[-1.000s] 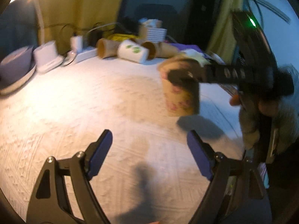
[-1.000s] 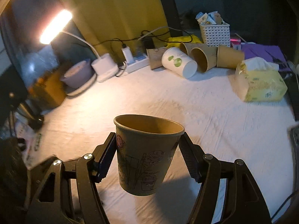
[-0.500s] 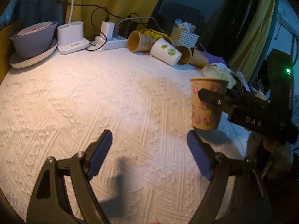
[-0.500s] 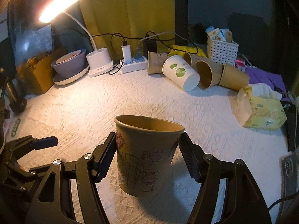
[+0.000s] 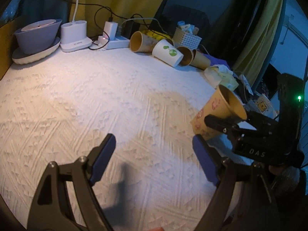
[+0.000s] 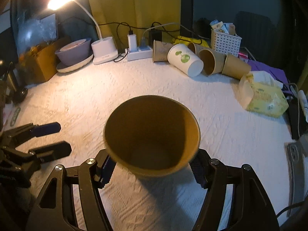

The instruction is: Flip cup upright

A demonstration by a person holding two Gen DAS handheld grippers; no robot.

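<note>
2 grippers are over the white cloth (image 5: 96,88), but only the right gripper (image 6: 152,170) has work: its jaws are clenched on the paper cup (image 6: 152,134), low on the wall. From the left-hand view the cup (image 5: 215,113) leans, mouth up and tipped back toward the right gripper (image 5: 231,123), base toward the cloth; whether the base touches I cannot tell. I'd judge the coming move is swinging that axis vertical. The left gripper (image 5: 154,154) hangs released, holding nothing, just beside.
</note>
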